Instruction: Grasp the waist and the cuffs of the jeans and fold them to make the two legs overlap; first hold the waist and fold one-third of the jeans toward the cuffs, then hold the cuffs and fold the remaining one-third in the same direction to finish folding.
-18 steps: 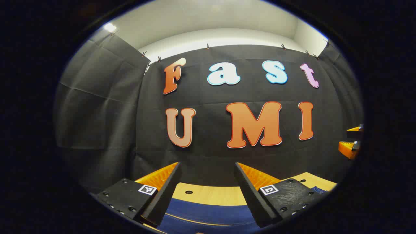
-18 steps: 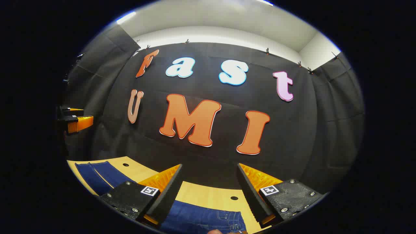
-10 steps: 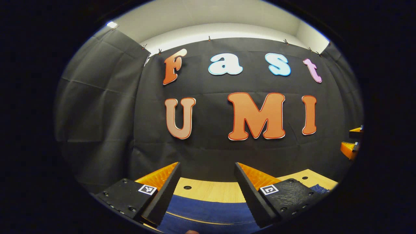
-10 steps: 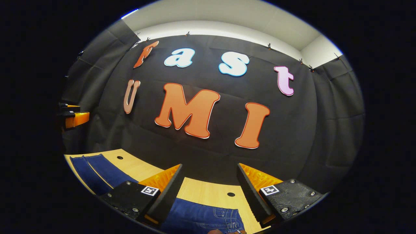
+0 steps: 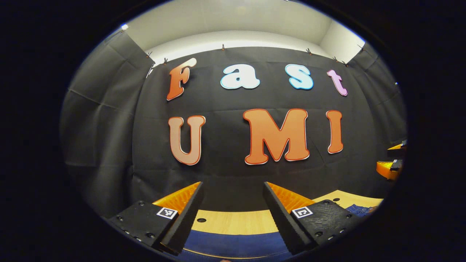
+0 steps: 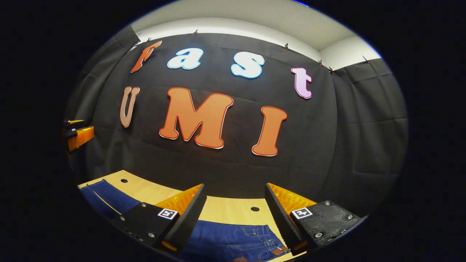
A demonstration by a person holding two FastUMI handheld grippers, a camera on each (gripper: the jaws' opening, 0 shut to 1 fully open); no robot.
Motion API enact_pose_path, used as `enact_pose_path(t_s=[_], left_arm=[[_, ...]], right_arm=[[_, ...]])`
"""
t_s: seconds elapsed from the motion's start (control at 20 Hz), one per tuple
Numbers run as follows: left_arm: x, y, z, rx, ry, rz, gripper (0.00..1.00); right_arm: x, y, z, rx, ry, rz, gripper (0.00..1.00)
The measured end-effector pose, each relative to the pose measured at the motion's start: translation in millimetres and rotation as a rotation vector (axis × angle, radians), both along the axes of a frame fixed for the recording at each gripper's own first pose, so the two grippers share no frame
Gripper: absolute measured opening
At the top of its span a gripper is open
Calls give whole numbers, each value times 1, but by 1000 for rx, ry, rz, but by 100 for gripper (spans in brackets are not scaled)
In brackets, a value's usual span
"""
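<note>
Left gripper [image 5: 233, 214] held above the near part of a wooden table [image 5: 236, 221], fingers spread wide apart with nothing between them. Below and between those fingers, a band of blue jeans [image 5: 233, 245] lying flat on the table, with a pale seam line running across the cloth near the bottom edge. Just beyond the cloth, bare wood and a small dark hole in the tabletop. Behind the table, the black cloth wall [image 5: 109, 127] of the booth, and above it a pale ceiling. Far off at the right edge of the left gripper view, the fingers of the right gripper [image 5: 391, 160], apart from each other and raised above the table. A small patch of blue cloth visible low at the right, beside the far finger.

Right gripper [image 6: 235, 214] likewise poised over the table [image 6: 225, 211], fingers parted wide and gripping nothing. Directly under and between the fingers, the waist end of the jeans [image 6: 233, 240], spread flat, showing stitched seams, a pocket and a small brown patch near the right finger. Not touching the cloth, as far as can be told; contact hidden by the low angle. To the left in the right gripper view, the legs of the jeans stretching away along the tabletop. At the left edge, the other gripper's fingers [image 6: 78, 136] seen small and far off, held above the far end of the jeans.
</note>
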State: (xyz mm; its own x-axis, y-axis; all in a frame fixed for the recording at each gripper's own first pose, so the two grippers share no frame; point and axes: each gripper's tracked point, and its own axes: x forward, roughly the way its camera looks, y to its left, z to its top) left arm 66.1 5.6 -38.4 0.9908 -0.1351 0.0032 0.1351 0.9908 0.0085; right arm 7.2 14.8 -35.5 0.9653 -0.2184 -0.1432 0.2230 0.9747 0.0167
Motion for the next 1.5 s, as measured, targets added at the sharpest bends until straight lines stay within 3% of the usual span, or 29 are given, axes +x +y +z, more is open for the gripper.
enact_pose_path(t_s=[0.45,0.8,1.05,1.3,1.5], left_arm=[[15,69,-72,-16,213,133,98],[8,131,-149,-117,457,263,99],[-7,170,-211,-286,643,334,97],[-40,199,-282,-588,862,421,98],[-62,227,-325,-767,970,480,98]], right_arm=[[-2,-53,-52,19,148,-107,98],[-18,-75,-126,139,324,-185,98],[-37,-59,-186,505,473,-228,98],[-62,-66,-238,582,614,-230,98],[-69,-43,-265,855,695,-234,98]])
